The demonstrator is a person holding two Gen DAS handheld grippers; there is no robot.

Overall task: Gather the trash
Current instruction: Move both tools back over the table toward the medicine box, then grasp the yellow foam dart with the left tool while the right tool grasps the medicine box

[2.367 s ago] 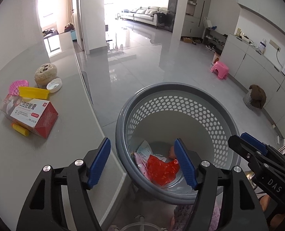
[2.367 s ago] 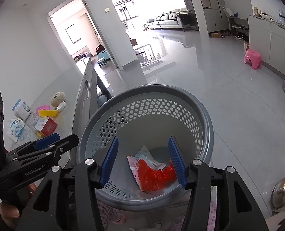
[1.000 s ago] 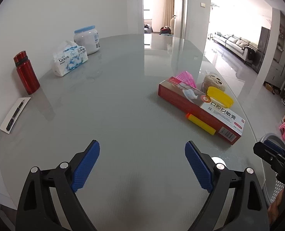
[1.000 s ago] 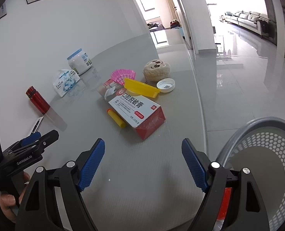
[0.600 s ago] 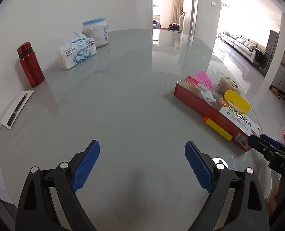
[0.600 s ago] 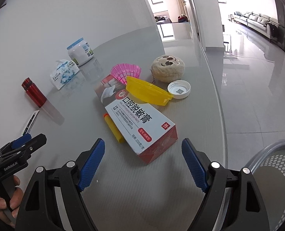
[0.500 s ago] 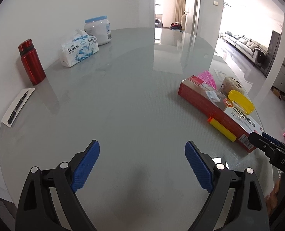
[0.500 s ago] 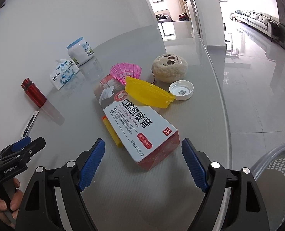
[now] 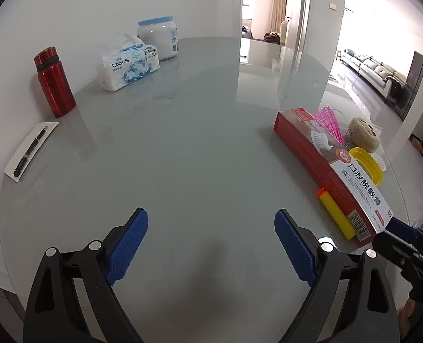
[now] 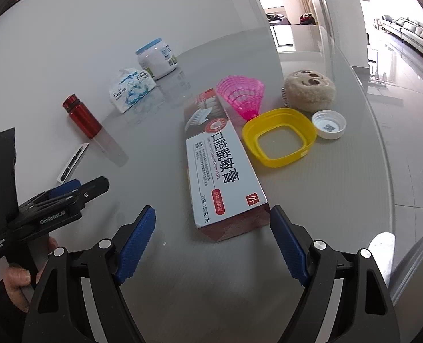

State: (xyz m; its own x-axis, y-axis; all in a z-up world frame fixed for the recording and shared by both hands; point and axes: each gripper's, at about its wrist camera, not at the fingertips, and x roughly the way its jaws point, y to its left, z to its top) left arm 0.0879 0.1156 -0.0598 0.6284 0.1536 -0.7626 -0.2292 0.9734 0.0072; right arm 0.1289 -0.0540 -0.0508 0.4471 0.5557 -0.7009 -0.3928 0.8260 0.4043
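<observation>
A red and white toothpaste box (image 10: pixel 220 165) lies on the grey round table (image 10: pixel 160 271), its near end just ahead of my open, empty right gripper (image 10: pixel 211 240). The box also shows at the right of the left wrist view (image 9: pixel 334 171), with a yellow stick (image 9: pixel 335 217) beside it. Behind the box lie a yellow square lid (image 10: pixel 280 140), a white cap (image 10: pixel 328 124), a pink plastic shell (image 10: pixel 241 95) and a round beige plush (image 10: pixel 308 90). My left gripper (image 9: pixel 211 245) is open and empty over bare table. The grey perforated basket's rim (image 10: pixel 411 263) shows at lower right.
A red bottle (image 9: pixel 54 81), a tissue pack (image 9: pixel 127 63) and a white jar (image 9: pixel 158 40) stand by the wall. A pen on a paper slip (image 9: pixel 30 151) lies at the left edge. The table edge curves along the right, with floor beyond.
Both grippers have swung from over the basket to the table. The right gripper has come closer to the toothpaste box; the left gripper has shifted slightly. Both stay open.
</observation>
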